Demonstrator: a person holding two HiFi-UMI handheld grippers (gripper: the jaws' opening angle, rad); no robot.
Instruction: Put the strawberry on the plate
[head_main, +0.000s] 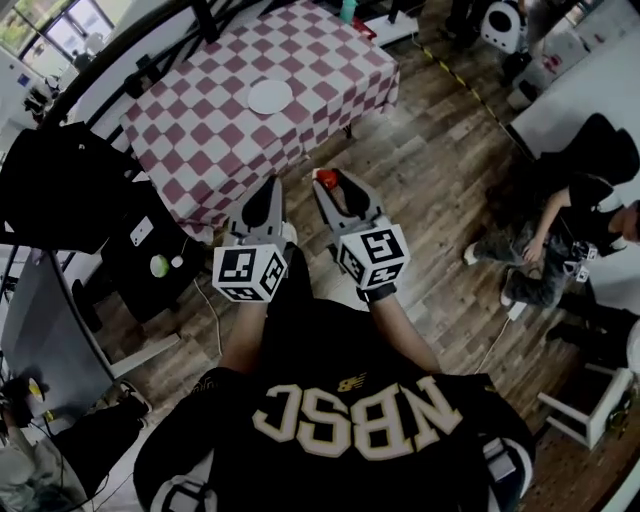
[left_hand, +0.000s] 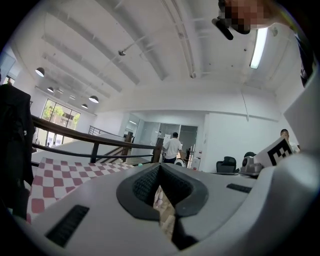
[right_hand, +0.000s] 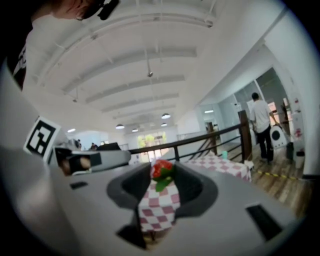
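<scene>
A red strawberry (head_main: 326, 179) with green leaves (right_hand: 162, 170) sits between the tips of my right gripper (head_main: 327, 183), which is shut on it and held over the wooden floor just short of the table. The white plate (head_main: 270, 96) lies bare on the red-and-white checkered table (head_main: 190, 140), ahead and slightly left of both grippers. My left gripper (head_main: 268, 185) hangs beside the right one, near the table's front edge. Its jaws are shut with nothing between them (left_hand: 159, 172). In the right gripper view the plate is hidden behind the jaws.
A person sits on the floor at the right (head_main: 565, 225). A dark coat hangs on a stand (head_main: 55, 185) at the left, above a black side table with a green ball (head_main: 158, 265). A teal cup (head_main: 348, 10) stands at the table's far edge. A white stool (head_main: 590, 405) stands at the lower right.
</scene>
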